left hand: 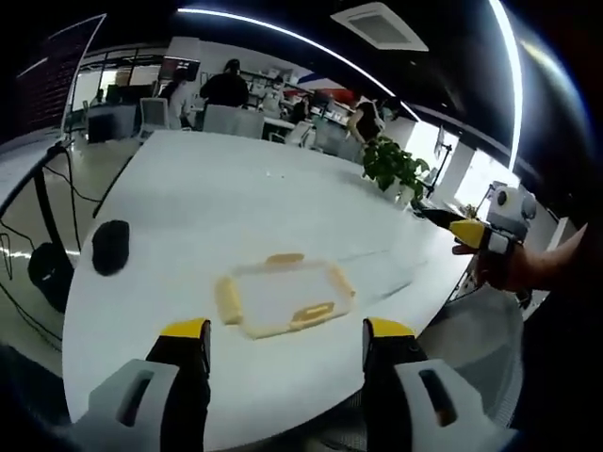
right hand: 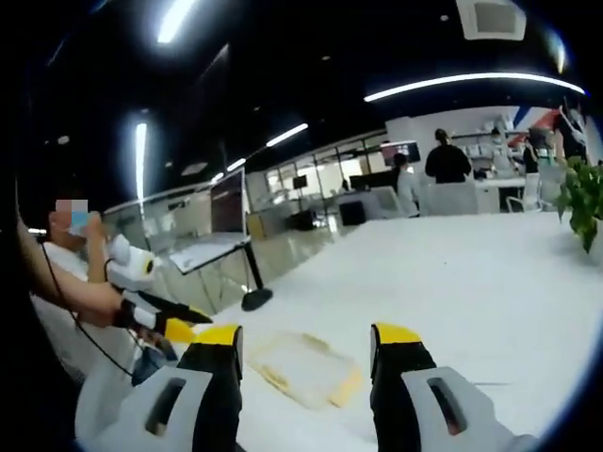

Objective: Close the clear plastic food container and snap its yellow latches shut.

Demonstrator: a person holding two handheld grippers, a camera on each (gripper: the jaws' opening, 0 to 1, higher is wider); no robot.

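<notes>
Both my claws — left claw (left hand: 286,344), right claw (right hand: 306,348) — were spread wide, holding nothing, above the container (left hand: 283,295) on the worktop (left hand: 236,198).

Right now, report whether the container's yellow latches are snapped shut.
Cannot tell. The container lies flat on the white table with its yellow latches at its edges.
</notes>
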